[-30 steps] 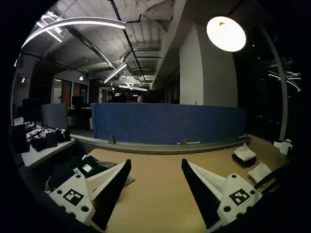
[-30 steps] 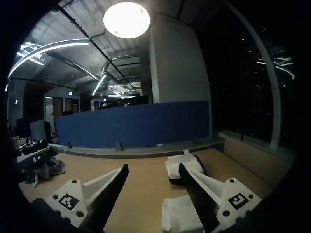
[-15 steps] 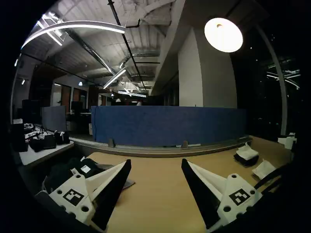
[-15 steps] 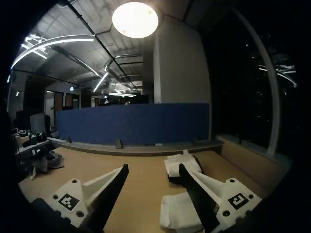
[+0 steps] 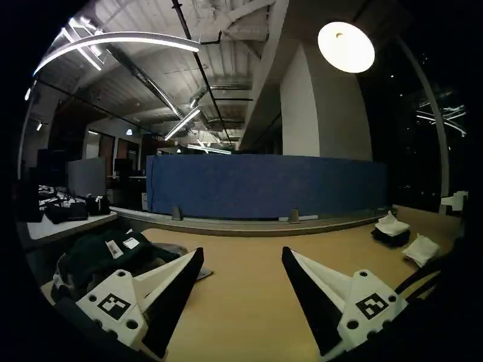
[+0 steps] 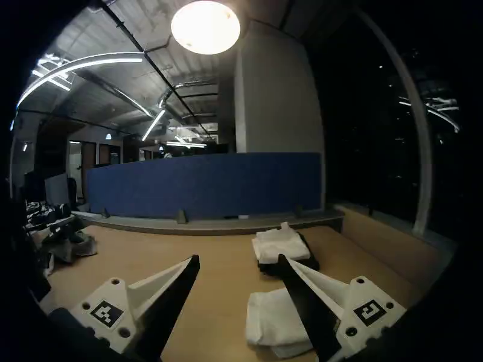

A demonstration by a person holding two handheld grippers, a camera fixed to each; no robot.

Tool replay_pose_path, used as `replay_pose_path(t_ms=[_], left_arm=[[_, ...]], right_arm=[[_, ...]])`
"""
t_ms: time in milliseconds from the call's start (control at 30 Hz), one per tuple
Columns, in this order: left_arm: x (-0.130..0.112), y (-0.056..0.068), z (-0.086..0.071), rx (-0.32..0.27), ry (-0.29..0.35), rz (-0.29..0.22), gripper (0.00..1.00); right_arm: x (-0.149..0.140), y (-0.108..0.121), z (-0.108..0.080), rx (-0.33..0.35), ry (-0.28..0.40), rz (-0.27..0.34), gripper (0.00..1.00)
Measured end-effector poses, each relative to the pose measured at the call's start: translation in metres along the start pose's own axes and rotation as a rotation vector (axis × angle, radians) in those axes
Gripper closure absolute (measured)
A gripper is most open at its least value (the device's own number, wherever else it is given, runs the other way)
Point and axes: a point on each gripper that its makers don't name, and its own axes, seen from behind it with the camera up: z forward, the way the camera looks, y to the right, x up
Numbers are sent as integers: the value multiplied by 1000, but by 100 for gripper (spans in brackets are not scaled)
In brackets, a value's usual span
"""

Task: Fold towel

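Note:
My left gripper point(image 5: 241, 256) is open above a wooden table point(image 5: 247, 283), nothing between its fingers. A heap of dark towels point(image 5: 105, 256) with white tags lies at its left. Far right I see a white towel on a dark one point(image 5: 391, 229) and a folded white towel point(image 5: 421, 247). My right gripper point(image 6: 238, 262) is open too, empty. In the right gripper view a folded white towel point(image 6: 271, 314) lies near its right finger, and a stack of white towels on a dark one point(image 6: 281, 247) sits behind it. The heap of towels point(image 6: 75, 244) shows at far left.
A blue partition point(image 5: 265, 187) runs along the table's far edge point(image 6: 205, 190). A second desk point(image 5: 60, 220) with dark gear stands at left. A low wooden ledge point(image 6: 386, 247) bounds the table at right. Bare tabletop lies between the fingers of both grippers.
Both cameras have dropped and tilted slightly, so the towels sit higher and nearer in each view. The grippers stay open and hold nothing.

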Motion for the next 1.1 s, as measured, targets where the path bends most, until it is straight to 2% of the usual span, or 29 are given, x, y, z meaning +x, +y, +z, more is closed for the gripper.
replay_pose_path(t_ms=[300,667,800,1100], left_arm=[[-25,-15,4,6,31,-48,4],[-47,-25,14,24,34,-51,4],[-56,-23,17,25,27,-56,4],[-67,-19,20,16,3,-20,4]], right_arm=[[1,-17,2,10,17,-28,0],[0,-21,1,11,36,-33,0],[3,-20,0,12,43,-33,0],[6,-25,1,19,50,-39,0]])
